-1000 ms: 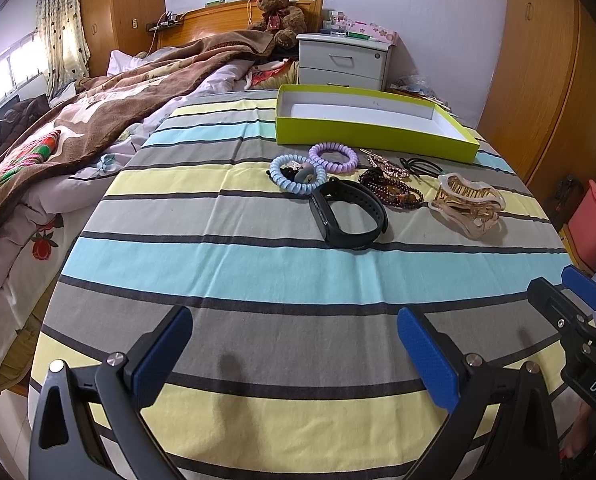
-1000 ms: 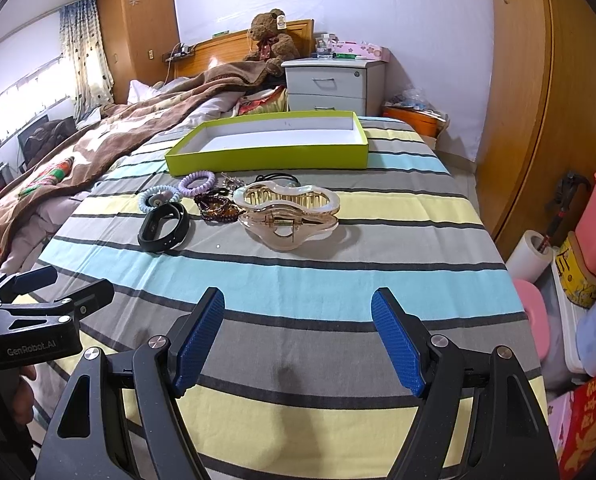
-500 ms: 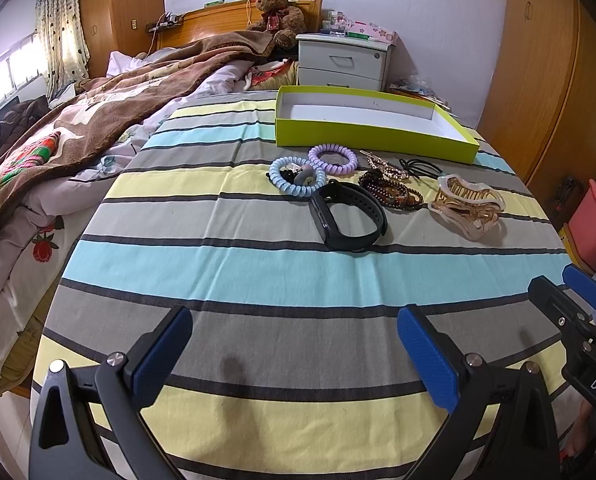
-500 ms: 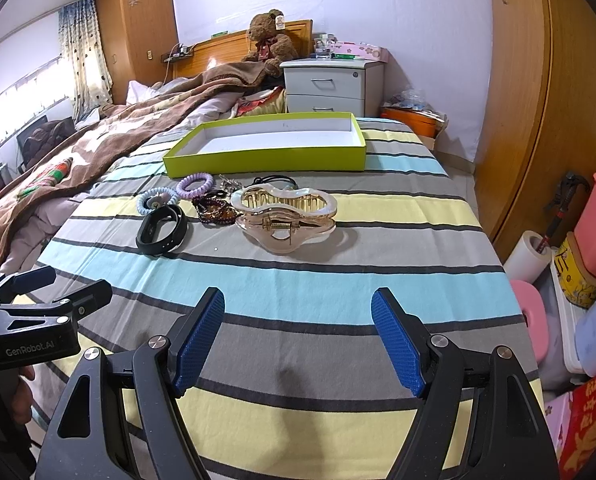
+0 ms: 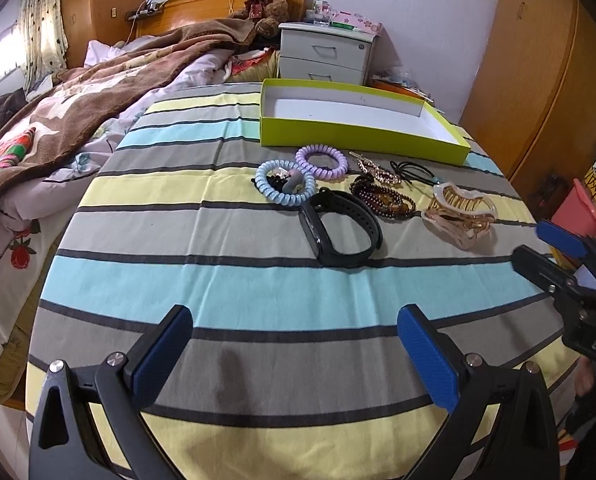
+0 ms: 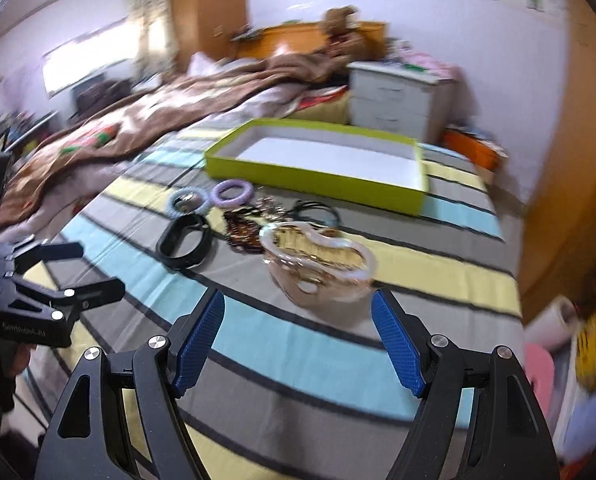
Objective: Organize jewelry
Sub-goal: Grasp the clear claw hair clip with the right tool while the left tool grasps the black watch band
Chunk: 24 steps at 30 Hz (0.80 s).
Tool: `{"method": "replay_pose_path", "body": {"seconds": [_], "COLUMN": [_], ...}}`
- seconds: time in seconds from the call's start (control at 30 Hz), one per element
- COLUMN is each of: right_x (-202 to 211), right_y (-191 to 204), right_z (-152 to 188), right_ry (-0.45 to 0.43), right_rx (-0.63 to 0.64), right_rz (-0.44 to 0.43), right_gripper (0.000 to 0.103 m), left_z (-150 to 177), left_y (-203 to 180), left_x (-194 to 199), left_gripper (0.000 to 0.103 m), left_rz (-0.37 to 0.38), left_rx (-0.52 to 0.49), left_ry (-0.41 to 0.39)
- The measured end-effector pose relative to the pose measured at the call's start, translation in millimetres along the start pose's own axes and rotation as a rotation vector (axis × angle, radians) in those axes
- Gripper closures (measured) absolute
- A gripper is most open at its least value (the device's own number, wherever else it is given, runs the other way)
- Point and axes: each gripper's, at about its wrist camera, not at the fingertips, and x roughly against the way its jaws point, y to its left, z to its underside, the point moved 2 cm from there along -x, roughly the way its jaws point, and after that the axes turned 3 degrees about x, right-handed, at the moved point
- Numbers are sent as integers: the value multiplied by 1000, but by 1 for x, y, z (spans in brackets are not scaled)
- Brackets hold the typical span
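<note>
A lime-green box [image 5: 357,136] with a white, empty inside lies at the far side of the striped tablecloth [image 5: 218,280]. In front of it lie a purple coil hair tie [image 5: 321,161], a blue coil hair tie [image 5: 285,184], a black wristband [image 5: 339,229], a dark bead bracelet [image 5: 381,197], a black cord [image 5: 411,170] and a clear amber claw clip [image 5: 459,216]. My left gripper [image 5: 296,356] is open, low over the near cloth. My right gripper [image 6: 298,342] is open, with the claw clip [image 6: 317,270] just ahead between its fingers. The box [image 6: 321,164] lies beyond.
A bed with a brown blanket [image 5: 78,108] adjoins the table on the left. A white nightstand [image 5: 325,56] and a teddy bear [image 5: 264,0] stand behind the box. Wooden wardrobes [image 5: 545,92] line the right. A pink bin [image 5: 577,212] sits by the table's right edge.
My right gripper has moved forward toward the claw clip, which now looms larger; its view is motion-blurred. My left gripper has barely moved.
</note>
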Motion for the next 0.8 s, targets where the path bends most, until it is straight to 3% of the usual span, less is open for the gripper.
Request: {"method": "replay_pose_path", "body": {"seconds": [0.23, 0.47, 0.8], "right_x": [-27, -39, -20], "right_y": [-7, -3, 13], "right_z": [-17, -16, -8], "right_ry": [47, 134, 203], "right_rx": [76, 183, 237], "right_rz": [-139, -201, -305], "right_gripper": [27, 28, 34], "left_z": [-9, -22, -35], "left_y": [6, 8, 5], "left_x": [-15, -25, -39], "left_gripper": [1, 2, 3], "left_rz": [53, 56, 65], "left_rx": [60, 86, 98], "left_ry": [64, 87, 123]}}
